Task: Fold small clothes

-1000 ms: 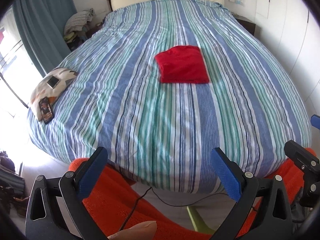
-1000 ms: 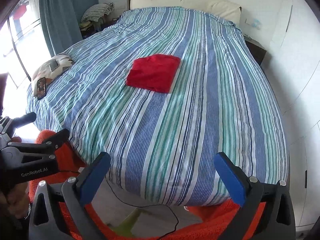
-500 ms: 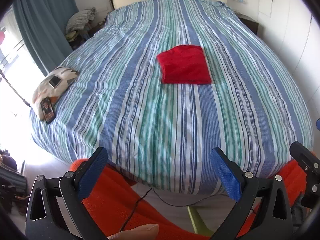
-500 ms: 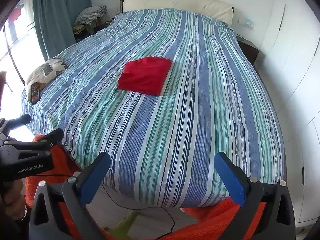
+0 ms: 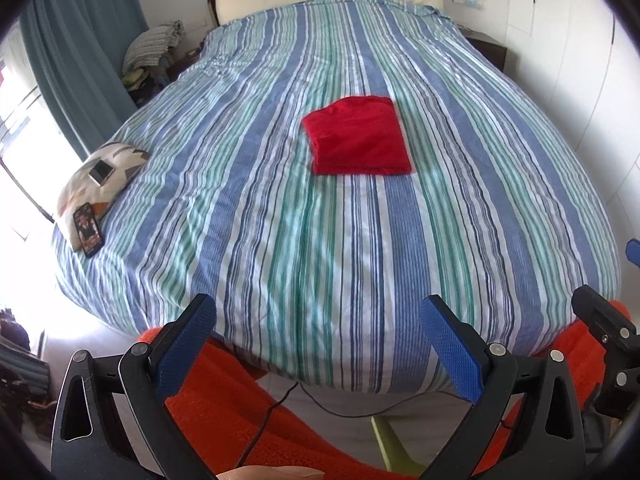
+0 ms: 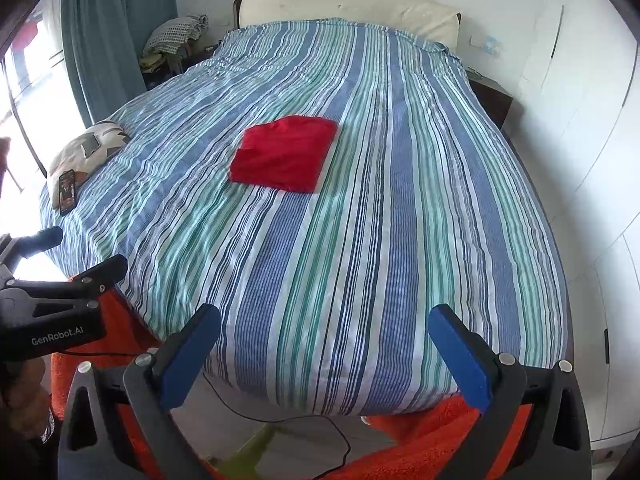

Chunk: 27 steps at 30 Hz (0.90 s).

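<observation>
A: Where are the two grippers?

B: Both are held off the foot of the bed [image 5: 280,220], over the floor, pointing along the mattress. The left gripper [image 5: 318,344] has its blue pads spread wide with nothing between them. The right gripper [image 6: 326,354] is likewise wide apart and holds nothing. From the right wrist view the left one's black body shows at the left edge.

A: And the clothing?

B: The red garment [image 5: 358,142] lies folded into a neat rectangle near the middle of the striped cover, well apart from both grippers.

A: What else, going left to right?

B: A teal curtain [image 5: 80,60] by the window, then a patterned pillow [image 5: 100,176] at the bed's left edge with a dark phone [image 5: 87,230] on its near end. A pile of clothes [image 5: 150,46] sits past the far left corner. An orange rug [image 5: 240,412] and a black cable [image 5: 280,396] lie on the floor beneath the grippers. White wardrobe doors [image 6: 580,120] run along the right.
</observation>
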{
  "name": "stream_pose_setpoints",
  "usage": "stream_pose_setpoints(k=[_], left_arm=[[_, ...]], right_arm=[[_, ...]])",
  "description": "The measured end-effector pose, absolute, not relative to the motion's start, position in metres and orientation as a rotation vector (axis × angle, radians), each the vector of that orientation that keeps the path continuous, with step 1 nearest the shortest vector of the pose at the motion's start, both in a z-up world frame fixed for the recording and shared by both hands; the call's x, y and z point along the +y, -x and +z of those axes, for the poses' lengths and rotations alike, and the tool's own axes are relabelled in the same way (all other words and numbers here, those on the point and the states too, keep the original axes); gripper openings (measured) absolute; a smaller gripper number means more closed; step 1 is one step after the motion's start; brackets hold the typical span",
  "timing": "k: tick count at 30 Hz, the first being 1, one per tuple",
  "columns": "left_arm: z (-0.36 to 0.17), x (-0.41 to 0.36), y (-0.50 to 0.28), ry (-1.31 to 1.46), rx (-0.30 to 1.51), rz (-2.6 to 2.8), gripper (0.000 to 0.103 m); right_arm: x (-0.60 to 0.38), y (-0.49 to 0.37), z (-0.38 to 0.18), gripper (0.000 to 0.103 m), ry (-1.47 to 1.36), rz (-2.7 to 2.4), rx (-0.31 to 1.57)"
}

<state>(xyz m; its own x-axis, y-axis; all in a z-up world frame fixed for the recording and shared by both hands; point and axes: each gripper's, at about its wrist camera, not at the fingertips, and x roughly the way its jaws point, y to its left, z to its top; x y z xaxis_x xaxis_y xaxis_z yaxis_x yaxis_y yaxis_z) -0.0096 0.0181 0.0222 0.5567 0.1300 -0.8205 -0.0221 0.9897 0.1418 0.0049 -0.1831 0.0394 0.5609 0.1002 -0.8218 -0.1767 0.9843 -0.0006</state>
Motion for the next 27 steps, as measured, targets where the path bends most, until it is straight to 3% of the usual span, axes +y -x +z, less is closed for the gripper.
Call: stream_pose_setpoints(k=[27], left_arm=[[0.0277, 0.0126, 0.0153, -0.094, 0.948, 0.068, 0.102]], right_arm=[[-0.1783, -0.0043, 0.0374, 0.102, 0.082, 0.171, 0.962]])
